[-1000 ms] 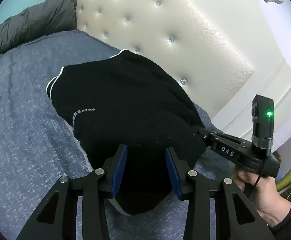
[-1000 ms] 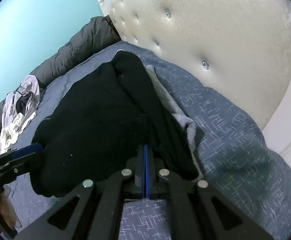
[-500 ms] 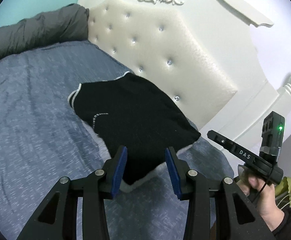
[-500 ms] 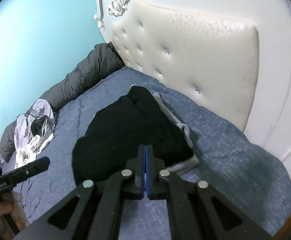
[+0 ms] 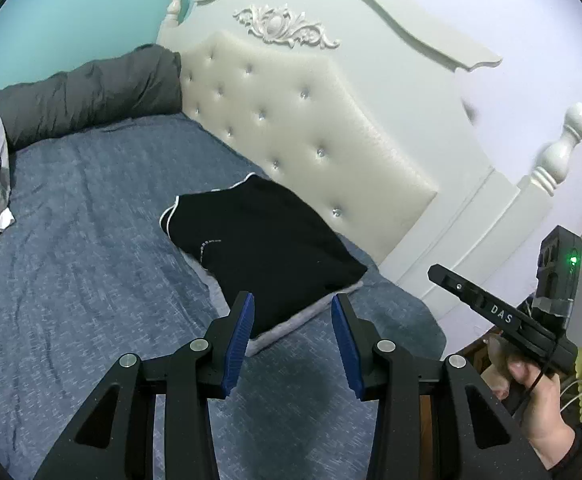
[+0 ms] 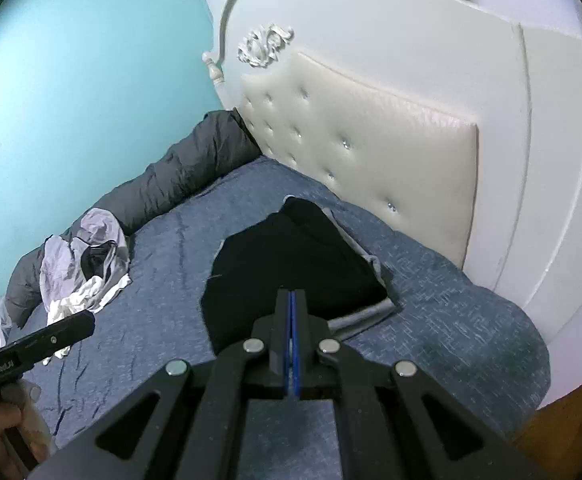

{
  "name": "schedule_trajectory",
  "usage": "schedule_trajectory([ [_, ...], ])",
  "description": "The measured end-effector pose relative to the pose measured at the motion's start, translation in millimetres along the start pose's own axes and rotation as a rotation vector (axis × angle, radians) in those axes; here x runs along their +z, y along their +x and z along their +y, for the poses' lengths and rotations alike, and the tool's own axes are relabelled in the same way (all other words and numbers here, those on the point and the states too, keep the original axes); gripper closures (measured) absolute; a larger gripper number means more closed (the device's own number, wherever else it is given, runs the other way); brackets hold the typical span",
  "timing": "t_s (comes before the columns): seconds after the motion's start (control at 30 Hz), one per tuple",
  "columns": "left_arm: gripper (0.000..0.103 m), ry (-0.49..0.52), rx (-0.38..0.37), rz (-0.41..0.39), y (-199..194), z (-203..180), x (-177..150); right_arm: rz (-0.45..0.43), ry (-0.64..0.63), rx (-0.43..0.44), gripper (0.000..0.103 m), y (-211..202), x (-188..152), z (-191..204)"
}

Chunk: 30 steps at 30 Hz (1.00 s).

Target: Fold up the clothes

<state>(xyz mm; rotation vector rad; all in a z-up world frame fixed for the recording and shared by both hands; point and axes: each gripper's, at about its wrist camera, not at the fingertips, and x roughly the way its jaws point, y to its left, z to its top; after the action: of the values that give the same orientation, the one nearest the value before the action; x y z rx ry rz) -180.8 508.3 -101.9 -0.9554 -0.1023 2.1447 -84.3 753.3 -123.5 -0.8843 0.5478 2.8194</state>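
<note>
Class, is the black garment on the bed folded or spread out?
Folded: the black garment lies as a compact block atop a folded grey piece, with no sleeves splayed.

1. Even, cool indoor light, moderately bright; source not visible.
2. Strong fisheye curvature, black vignette at corners.
3. Headboard (image 5: 311,120) slightly washed out beyond the left hand-held gripper (image 5: 293,336).
4. Black garment (image 5: 267,240) loses detail, near-solid dark.
5. Soft shadow on bed (image 6: 471,320) right of it.
6. Focus sharp, no motion blur.

A turquoise wall (image 6: 71,80) is seen at far left. The bed (image 5: 71,240), covered in a blue-grey sheet, is backed by a cream tufted headboard (image 5: 291,120) with carved white trim.
</note>
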Motion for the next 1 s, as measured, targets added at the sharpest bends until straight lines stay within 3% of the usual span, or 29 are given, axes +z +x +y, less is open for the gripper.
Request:
schedule_trajectory([
  [0.43,0.057,0.032,0.031,-0.044,-54.8,-17.9,-4.2,-0.043,-0.025,0.010,0.103,-50.5,-0.8,25.7],
  [0.53,0.047,0.041,0.036,-0.051,-65.1,-20.3,-6.3,-0.051,-0.032,0.007,0.102,-62.3,-2.1,32.1],
  [0.83,0.034,0.081,0.054,-0.069,-91.5,-31.1,-14.5,-0.052,-0.040,-0.020,0.102,-91.5,-14.3,50.3],
  [1.0,0.018,0.087,0.059,-0.068,-103.0,-34.1,-20.9,-0.046,-0.033,-0.020,0.101,-105.6,-22.0,58.4],
])
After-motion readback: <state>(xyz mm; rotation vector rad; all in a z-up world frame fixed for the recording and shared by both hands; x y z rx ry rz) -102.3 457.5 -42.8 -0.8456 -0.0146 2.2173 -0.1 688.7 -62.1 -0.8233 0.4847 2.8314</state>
